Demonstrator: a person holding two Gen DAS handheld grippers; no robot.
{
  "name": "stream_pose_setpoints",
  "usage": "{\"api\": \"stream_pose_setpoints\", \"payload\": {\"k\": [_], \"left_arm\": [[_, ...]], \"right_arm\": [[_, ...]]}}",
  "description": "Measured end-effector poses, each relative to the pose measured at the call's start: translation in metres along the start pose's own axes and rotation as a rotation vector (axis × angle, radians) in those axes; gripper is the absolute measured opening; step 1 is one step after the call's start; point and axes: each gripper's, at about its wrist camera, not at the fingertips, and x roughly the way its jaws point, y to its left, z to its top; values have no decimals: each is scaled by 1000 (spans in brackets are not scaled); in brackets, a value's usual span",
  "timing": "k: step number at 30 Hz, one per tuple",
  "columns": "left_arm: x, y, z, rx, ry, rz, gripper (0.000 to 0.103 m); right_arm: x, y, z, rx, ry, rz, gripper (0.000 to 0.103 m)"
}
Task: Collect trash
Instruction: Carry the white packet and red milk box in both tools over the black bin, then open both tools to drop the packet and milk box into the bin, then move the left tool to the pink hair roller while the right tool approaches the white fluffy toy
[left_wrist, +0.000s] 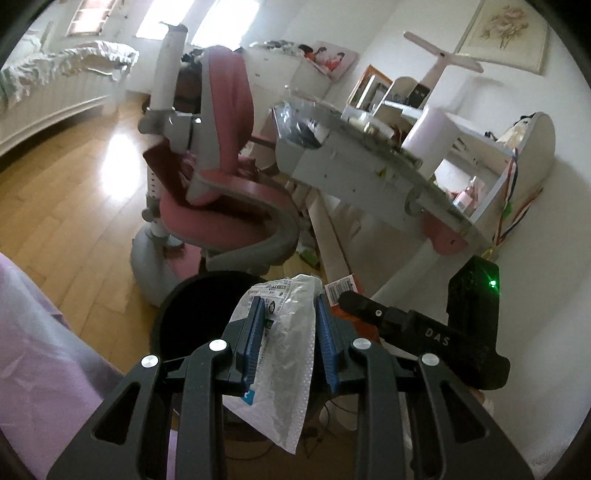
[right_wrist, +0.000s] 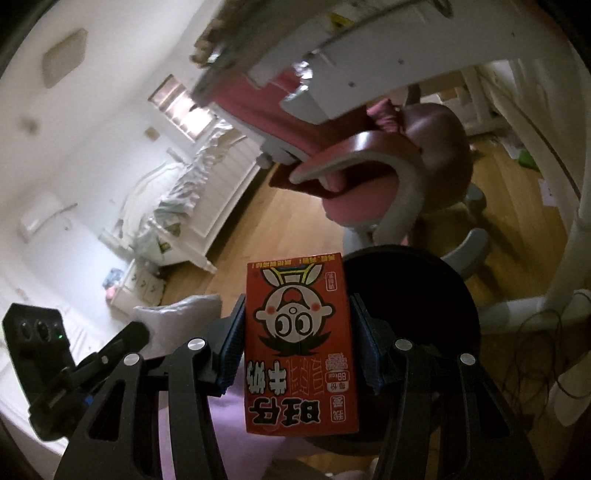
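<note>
Left wrist view: a crumpled clear plastic wrapper with a printed label (left_wrist: 284, 343) is clamped in the left gripper (left_wrist: 289, 334), above a round black waste bin (left_wrist: 192, 306). The right gripper (right_wrist: 297, 339) grips a red cartoon-faced milk carton (right_wrist: 300, 347) beside that bin, near a pink-and-grey desk chair (left_wrist: 221, 177).

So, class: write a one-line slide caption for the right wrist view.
Right gripper clamps a red milk carton above the black bin, pink desk chair beyond.
</note>
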Motion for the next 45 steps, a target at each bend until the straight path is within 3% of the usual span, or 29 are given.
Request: {"api": "stream_pose_setpoints", "payload": {"k": [8, 9, 10, 11, 12, 19, 25, 33, 38, 41, 43, 45], "left_arm": [[35, -9, 3, 11, 40, 17, 34], [39, -12, 3, 20, 49, 28, 40], [40, -14, 4, 23, 53, 43, 60], [40, -16, 5, 24, 48, 54, 81], [35, -19, 5, 28, 23, 63, 85], [-8, -27, 1, 48, -38, 91, 86], [-84, -4, -11, -21, -139, 161, 86], [-218, 74, -57, -207, -304, 403, 87], [-284, 138, -96, -356, -324, 525, 86], [-308, 173, -112, -426, -318, 532, 84], [-318, 193, -121, -466, -312, 516, 73], [-321, 209, -126, -509, -299, 504, 70]], "right_arm": [[4, -23, 2, 43, 29, -21, 55], [4, -25, 3, 43, 34, -30, 62], [2, -25, 4, 44, 23, -36, 72], [-1, -26, 5, 41, 8, -44, 76], [-4, -26, 6, 34, -4, -50, 77], [-8, -14, 0, 8, 8, -46, 77], [5, 38, -20, -103, 78, 17, 77], [36, 152, -74, -332, 222, 162, 77], [55, 229, -119, -495, 316, 266, 77], [66, 279, -151, -616, 366, 313, 77], [77, 310, -171, -691, 396, 335, 77], [89, 339, -191, -766, 421, 334, 75]]}}
